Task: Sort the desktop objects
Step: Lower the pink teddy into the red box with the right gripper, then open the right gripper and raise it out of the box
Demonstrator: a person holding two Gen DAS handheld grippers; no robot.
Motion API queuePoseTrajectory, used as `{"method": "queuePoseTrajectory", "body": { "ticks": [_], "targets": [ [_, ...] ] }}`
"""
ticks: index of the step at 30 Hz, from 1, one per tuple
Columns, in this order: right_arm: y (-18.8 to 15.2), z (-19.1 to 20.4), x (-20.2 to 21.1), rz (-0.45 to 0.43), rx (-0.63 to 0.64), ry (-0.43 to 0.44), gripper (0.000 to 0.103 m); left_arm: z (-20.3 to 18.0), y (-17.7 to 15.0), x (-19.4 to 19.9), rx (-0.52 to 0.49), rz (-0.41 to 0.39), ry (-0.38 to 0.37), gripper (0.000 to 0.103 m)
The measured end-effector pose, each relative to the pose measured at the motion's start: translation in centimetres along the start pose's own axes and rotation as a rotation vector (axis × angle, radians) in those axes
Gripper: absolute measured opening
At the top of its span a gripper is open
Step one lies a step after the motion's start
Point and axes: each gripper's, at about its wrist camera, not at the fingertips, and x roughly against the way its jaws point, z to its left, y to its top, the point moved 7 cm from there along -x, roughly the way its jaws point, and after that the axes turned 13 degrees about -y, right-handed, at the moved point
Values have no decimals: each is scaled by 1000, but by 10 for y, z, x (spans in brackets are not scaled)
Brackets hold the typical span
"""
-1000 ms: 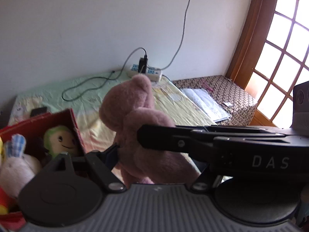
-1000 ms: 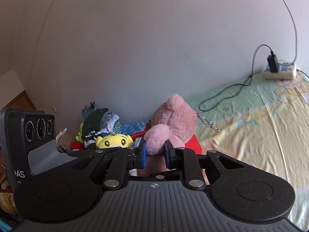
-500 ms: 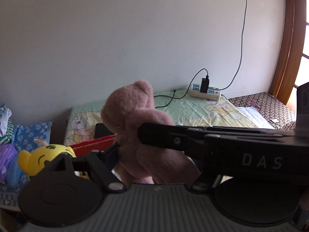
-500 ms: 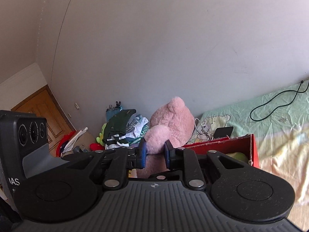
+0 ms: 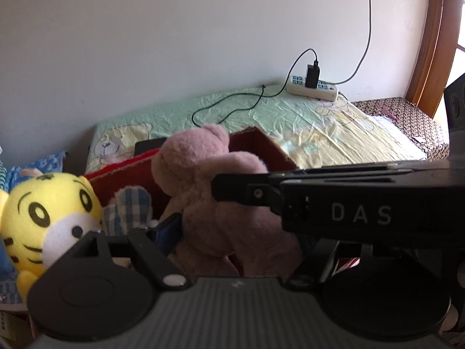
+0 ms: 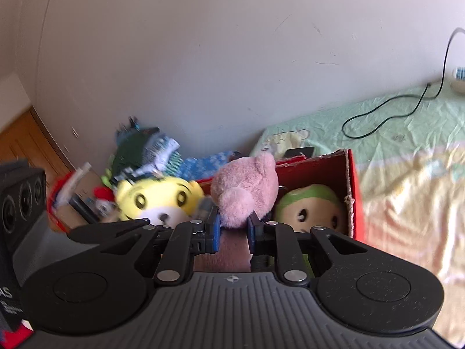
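Pink plush bear (image 6: 247, 187): pinched by right gripper (image 6: 232, 229), clasped by left gripper (image 5: 232, 232); lower into red box (image 6: 353, 180) between toys, then release.

The bear (image 5: 209, 200) is held above the box (image 6: 353, 180), between both grippers. In the box a round-headed doll (image 6: 308, 206) is seen; a tiger toy (image 6: 157, 200) lies left of the bear.

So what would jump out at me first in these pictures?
The pink teddy bear, pinched by both claws above an open red box. Next, the bright yellow tiger plush at the box's left, and a green-capped doll lying inside it.
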Motion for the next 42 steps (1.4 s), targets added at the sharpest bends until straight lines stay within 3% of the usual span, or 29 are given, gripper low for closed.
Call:
{"method": "queuePoseTrajectory", "body": {
  "ticks": [2,12,14,16,20,25,30,34,39,42],
  "targets": [
    [-5,3,-6,4,63,-59,20,6,-6,-10,23,40,-10,76],
    [-4,10,-24,118,106,-63,20,13,-17,7,4,37,-27,74],
    [0,5,-30,136,87,-85,22,13,-15,11,8,25,-49,82],
    [1,0,-34,132,65,-116,26,13,-14,12,11,15,-58,85],
    [2,0,-20,108,42,-94,32,11,-12,15,10,5,-61,85],
    [10,-4,-1,40,-20,-92,31,9,-10,29,13,-21,-73,83],
    [7,4,-11,73,15,-108,20,8,-10,28,23,-14,-80,83],
    [-8,5,-21,121,66,-172,20,12,-14,20,44,8,-70,79],
    [-13,-2,-17,139,38,-176,21,12,-10,24,58,-2,-69,79],
    [-10,-3,-6,118,10,-161,27,9,-8,31,50,-20,-49,83]
  ]
}}
